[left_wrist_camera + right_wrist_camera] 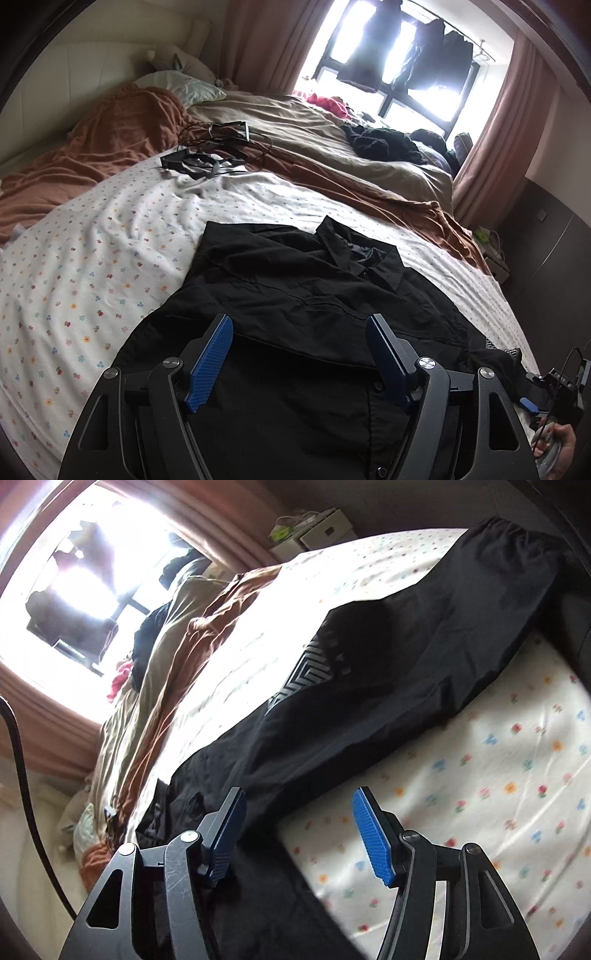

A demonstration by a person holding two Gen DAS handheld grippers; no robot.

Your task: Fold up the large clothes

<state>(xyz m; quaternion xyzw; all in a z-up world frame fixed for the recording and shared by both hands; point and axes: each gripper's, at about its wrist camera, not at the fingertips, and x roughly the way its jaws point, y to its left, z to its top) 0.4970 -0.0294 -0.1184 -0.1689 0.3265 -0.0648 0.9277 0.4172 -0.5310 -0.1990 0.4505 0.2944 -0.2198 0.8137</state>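
Observation:
A black collared button shirt (295, 280) lies spread on the flower-print bed sheet (92, 258), collar toward the window. My left gripper (299, 319) hovers over the shirt's lower half, its blue pads (212, 354) wide apart with only cloth lying below them. In the right wrist view my right gripper (300, 794) is open over the edge of black cloth (388, 686); its left finger is above the cloth and its right finger above the sheet (480, 775). A long black part with a gathered end (517, 528) and a grey chevron patch (310, 668) runs to the upper right.
Brown blanket (110, 140) and beige duvet (295, 122) cover the far bed. Black cables and frames (207, 155) lie on the sheet behind the shirt. A dark clothes pile (384, 144) sits near the window (406, 66). A hand (554, 443) shows at lower right.

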